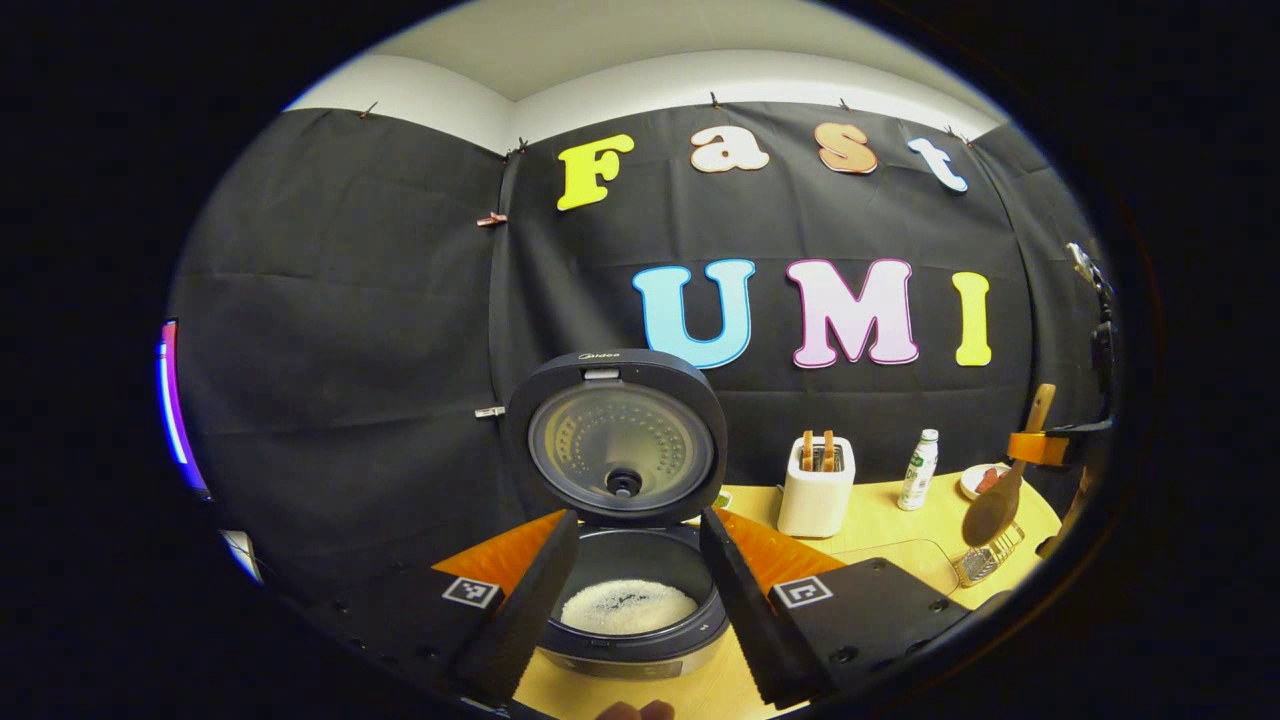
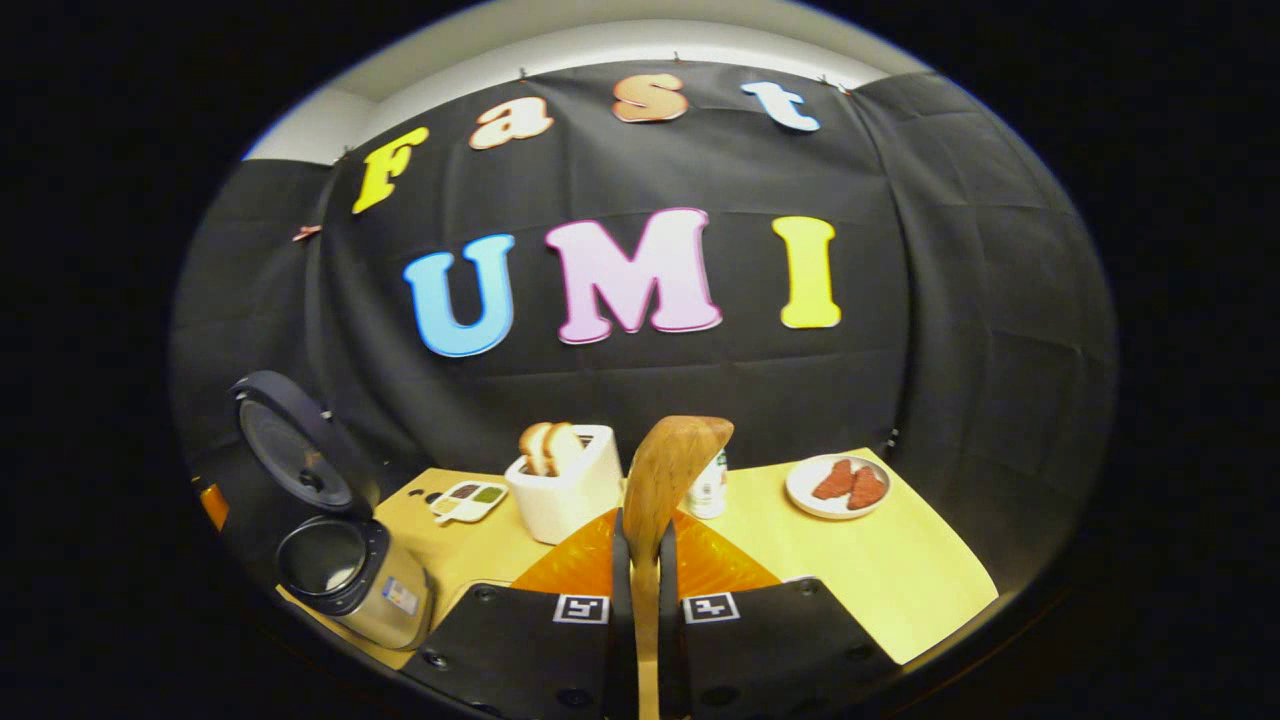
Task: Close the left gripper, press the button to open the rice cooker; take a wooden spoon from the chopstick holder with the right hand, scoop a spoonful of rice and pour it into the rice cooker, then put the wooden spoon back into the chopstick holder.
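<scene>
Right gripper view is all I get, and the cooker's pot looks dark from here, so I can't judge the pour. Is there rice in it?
Observer: Yes. The left gripper view looks down into the open rice cooker, and white rice covers the pot's bottom.
Operator: What sits under my spoon's bowl?
Observer: In that same view the wooden spoon hangs bowl-down, with a wire rack just below it near the table's edge.

left gripper view: close above the open rice cooker (image 1: 628,520), facing the back wall, cooker at 6 o'clock | right gripper view: farther right, facing the same wall, cooker (image 2: 345,570) at 8 o'clock | shared: cooker, toaster (image 1: 816,485), table (image 1: 880,520)
</scene>
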Action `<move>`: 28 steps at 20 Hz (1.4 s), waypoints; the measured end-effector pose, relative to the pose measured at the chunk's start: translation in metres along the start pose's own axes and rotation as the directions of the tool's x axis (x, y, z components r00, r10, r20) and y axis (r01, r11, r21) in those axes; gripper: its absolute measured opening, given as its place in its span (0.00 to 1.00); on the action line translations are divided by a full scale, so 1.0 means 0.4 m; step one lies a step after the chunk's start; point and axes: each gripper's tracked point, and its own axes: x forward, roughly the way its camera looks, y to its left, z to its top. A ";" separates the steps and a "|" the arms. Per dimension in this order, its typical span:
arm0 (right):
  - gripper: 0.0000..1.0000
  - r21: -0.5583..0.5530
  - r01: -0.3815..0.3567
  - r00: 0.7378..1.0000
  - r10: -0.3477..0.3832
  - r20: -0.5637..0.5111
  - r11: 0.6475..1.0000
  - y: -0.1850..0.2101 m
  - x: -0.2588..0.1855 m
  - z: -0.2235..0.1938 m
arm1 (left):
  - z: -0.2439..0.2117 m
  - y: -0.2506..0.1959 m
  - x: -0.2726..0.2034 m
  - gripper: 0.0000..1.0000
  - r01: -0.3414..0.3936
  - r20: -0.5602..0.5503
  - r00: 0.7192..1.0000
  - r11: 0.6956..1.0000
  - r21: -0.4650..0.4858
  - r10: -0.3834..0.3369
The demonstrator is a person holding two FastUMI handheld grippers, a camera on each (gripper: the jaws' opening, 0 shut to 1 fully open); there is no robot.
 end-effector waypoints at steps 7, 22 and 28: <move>0.12 0.001 0.140 0.989 -0.140 -0.045 0.990 -0.220 0.060 -0.057 | 0.008 -0.037 -0.016 0.84 -0.041 -0.009 0.999 0.999 0.027 0.042; 0.17 -0.112 0.147 0.959 -0.170 -0.227 0.983 -0.255 0.065 -0.259 | 0.008 -0.054 -0.039 0.87 -0.053 -0.008 0.999 0.996 0.065 0.054; 0.45 -0.109 0.239 0.957 -0.253 -0.140 0.965 -0.297 0.027 -0.178 | 0.035 -0.035 -0.022 0.87 -0.046 0.015 0.999 0.998 0.047 0.046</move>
